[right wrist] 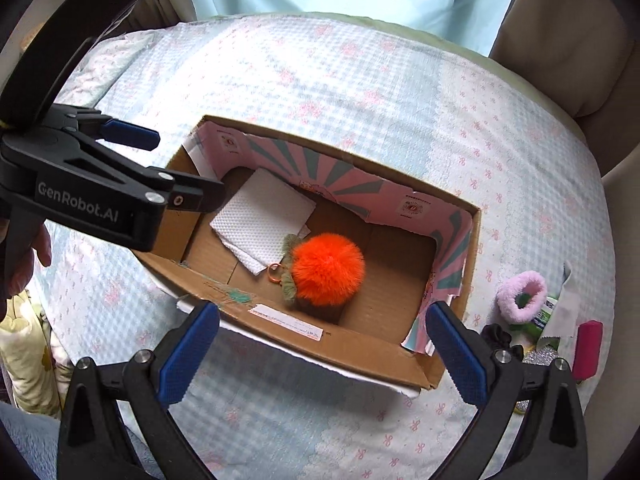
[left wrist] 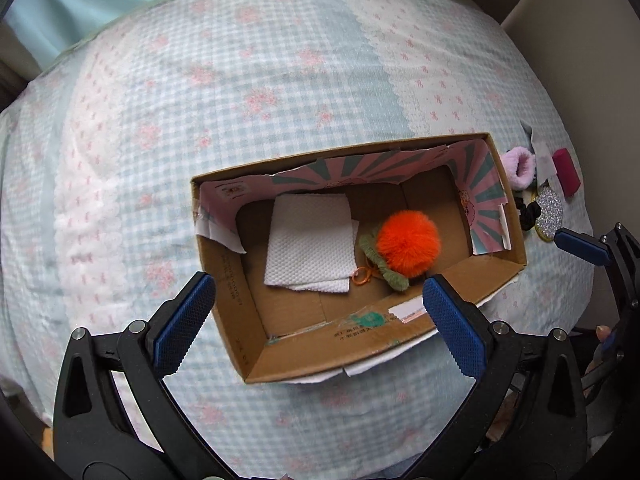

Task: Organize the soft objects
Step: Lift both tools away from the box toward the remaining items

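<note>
A cardboard box (left wrist: 496,266) is seen lying lengthwise across the checked bedcover (left wrist: 248,92), open top upward. Inside it, folded tissue (left wrist: 310,240) and an orange pom-pom (left wrist: 408,242) are laid. Both the left gripper (left wrist: 318,308) and right gripper (right wrist: 322,340) are held spread, empty, above; what may be a pink scrunchie (right wrist: 520,296) lies outside.

Left wrist view: black scrunchie (left wrist: 529,213) mostly hidden behind cardboard box (left wrist: 516,216) wall and glitter disc (left wrist: 550,210); grey-white packet (left wrist: 542,156) partly covered, print unreadable. Right wrist view: green-labelled packet (right wrist: 550,314) tucked under pink scrunchie (right wrist: 520,298), label too small to read; glitter piece (right wrist: 538,356) mostly hidden behind right gripper (right wrist: 322,352) arm. Box shipping label (right wrist: 286,322) illegible. Person's hand (right wrist: 28,256) cut off at left edge.
</note>
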